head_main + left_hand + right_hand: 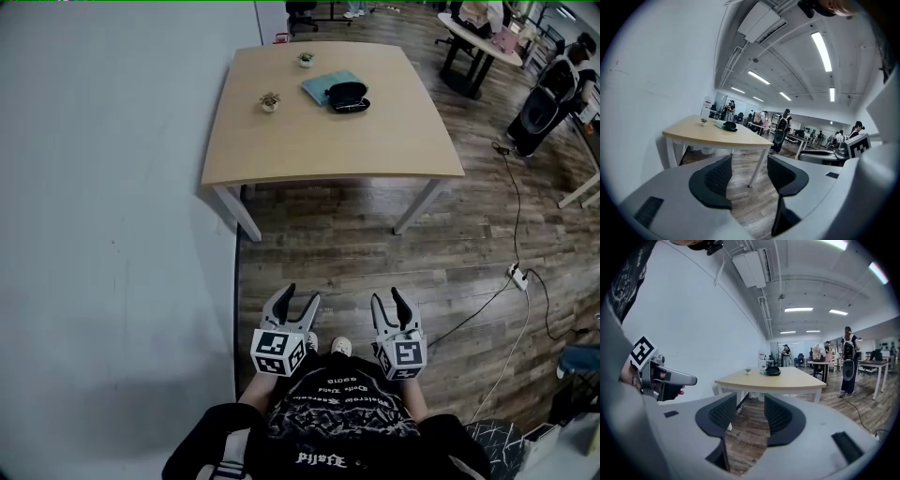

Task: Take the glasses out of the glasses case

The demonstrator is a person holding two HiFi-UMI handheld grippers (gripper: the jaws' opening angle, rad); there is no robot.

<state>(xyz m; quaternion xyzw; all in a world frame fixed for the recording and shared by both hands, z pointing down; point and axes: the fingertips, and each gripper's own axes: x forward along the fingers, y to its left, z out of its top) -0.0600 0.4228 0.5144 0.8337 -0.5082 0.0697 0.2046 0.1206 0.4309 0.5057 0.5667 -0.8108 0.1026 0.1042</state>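
- Firstly, the left gripper (302, 298) held its jaws apart, empty.
- Likewise, the right gripper (387, 298) stood open, empty.
- Meanwhile, the glasses case (347, 95) lay on the table (375, 145), well apart from both.

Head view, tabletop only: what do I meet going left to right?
Nearer potted plant → farther potted plant → glasses case. The teal cloth spans the last two, so it is left out.

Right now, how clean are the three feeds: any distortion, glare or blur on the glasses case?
Head view: even light, edges bowed, glasses case small but sharp. Left gripper view: strong fisheye, black corners, ceiling lights blown out, case tiny. Right gripper view: same fisheye, case tiny, no glare.
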